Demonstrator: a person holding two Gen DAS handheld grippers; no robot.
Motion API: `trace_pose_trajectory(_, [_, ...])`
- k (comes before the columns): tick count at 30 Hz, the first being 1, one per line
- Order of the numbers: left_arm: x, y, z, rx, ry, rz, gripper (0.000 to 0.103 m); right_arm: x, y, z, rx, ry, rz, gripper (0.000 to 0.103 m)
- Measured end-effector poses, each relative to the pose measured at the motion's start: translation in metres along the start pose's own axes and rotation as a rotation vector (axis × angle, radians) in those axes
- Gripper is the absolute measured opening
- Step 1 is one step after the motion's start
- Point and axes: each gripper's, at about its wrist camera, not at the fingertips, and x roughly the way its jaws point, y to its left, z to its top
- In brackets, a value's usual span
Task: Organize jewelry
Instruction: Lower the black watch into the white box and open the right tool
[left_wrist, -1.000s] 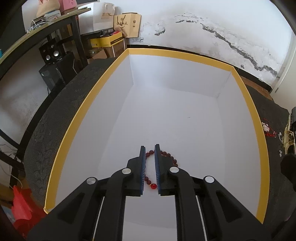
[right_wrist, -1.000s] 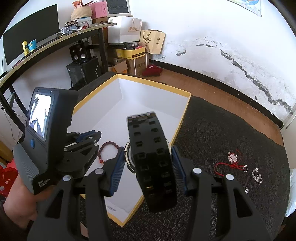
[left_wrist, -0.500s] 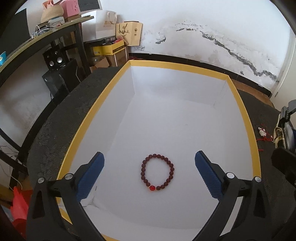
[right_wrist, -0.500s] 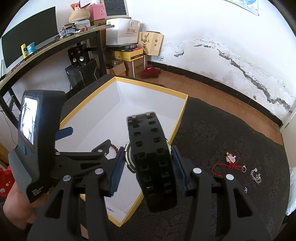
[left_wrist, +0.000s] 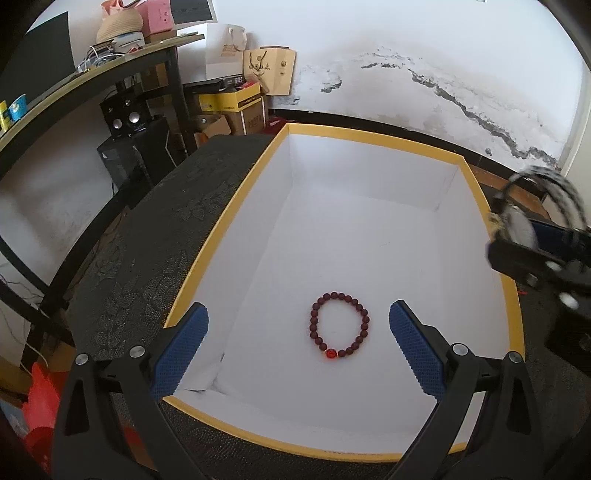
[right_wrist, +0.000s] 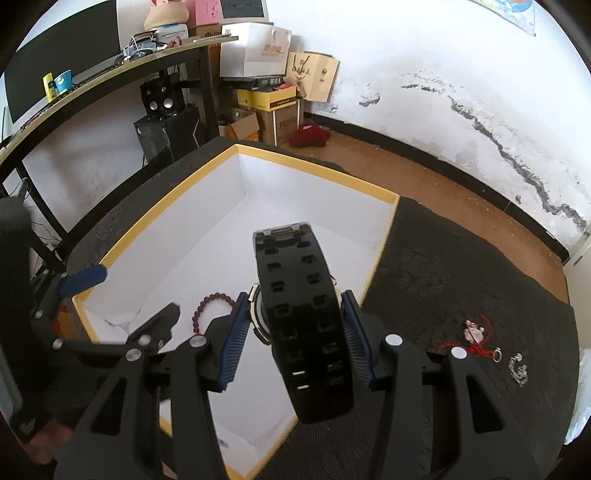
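The left gripper (left_wrist: 298, 341) hangs over the near end of a white box with a yellow rim (left_wrist: 236, 212), its blue pads spread wide apart and holding nothing. On the box floor between and just beyond those pads lies a dark red bead bracelet (left_wrist: 340, 325), a closed ring with one brighter red bead at its near side; it touches neither pad. The box rests on a dark patterned cloth (left_wrist: 147, 236) that covers the table. At the right edge of the left wrist view, blurred, the right gripper comes in above the box's right rim. In the right wrist view the right gripper (right_wrist: 297, 332) is partly closed on a black watch (right_wrist: 303, 317), its blue pads pressed against the two sides of the watch case while the strap, full of holes, loops up and towards the camera. The watch is held over the near right part of the box, above the white floor. The bracelet shows just left of the right gripper's left finger, partly hidden. On the cloth to the right of the box, well apart from it, lie a red cord charm (right_wrist: 474, 338) and a small silver chain piece (right_wrist: 517, 367). The left gripper sits at the left of this view, a bare hand (right_wrist: 37, 448) under it.
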Motion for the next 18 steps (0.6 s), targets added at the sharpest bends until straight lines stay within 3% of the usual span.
trace_pose_trajectory(18, [0.018,0.002,-0.002,0.016,0.036,0.012,0.096,0.09,0.015,0.03,-0.046,0.137,0.023,0.049])
